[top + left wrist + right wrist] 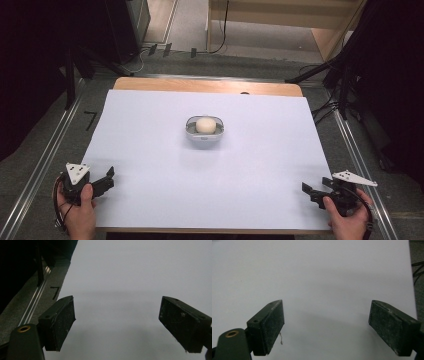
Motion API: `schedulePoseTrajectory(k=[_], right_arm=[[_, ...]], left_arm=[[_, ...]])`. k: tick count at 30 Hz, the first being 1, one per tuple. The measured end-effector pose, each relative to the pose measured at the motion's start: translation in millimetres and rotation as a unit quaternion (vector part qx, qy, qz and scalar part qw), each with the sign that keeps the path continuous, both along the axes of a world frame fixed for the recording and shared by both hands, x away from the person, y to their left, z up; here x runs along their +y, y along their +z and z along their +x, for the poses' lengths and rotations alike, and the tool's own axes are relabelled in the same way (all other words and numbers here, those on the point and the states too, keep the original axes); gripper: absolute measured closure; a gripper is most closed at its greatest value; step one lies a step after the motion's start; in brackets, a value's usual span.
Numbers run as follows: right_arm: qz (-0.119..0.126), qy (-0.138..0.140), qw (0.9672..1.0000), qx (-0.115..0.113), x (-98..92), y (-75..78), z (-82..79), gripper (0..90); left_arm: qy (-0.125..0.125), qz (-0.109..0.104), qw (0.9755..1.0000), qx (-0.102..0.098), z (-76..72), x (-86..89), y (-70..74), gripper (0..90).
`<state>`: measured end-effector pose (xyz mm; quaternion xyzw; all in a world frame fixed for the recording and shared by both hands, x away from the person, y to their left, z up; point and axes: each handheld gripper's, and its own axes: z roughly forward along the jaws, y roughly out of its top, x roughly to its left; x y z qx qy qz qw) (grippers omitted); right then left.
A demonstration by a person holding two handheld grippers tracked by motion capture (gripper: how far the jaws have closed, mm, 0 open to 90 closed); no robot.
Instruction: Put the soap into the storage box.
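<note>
White sheet [150,150] bare between both spread claws and the centred bowl [204,131].

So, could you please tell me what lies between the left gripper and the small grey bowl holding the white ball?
Nothing: the high view shows bare white table cover between the left gripper and the small grey bowl.
</note>
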<state>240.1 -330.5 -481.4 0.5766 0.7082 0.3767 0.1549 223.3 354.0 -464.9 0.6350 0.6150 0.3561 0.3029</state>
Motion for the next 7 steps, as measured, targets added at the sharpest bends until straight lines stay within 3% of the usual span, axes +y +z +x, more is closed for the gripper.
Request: schedulePoseTrajectory(k=[7], right_arm=[[0.013, -0.014, 0.9997, -0.013, -9.7, -0.6, -6.3, 14.0]], left_arm=[[0.001, 0.0, 1.0, 0.001, 0.3, 0.1, 0.0, 14.4]])
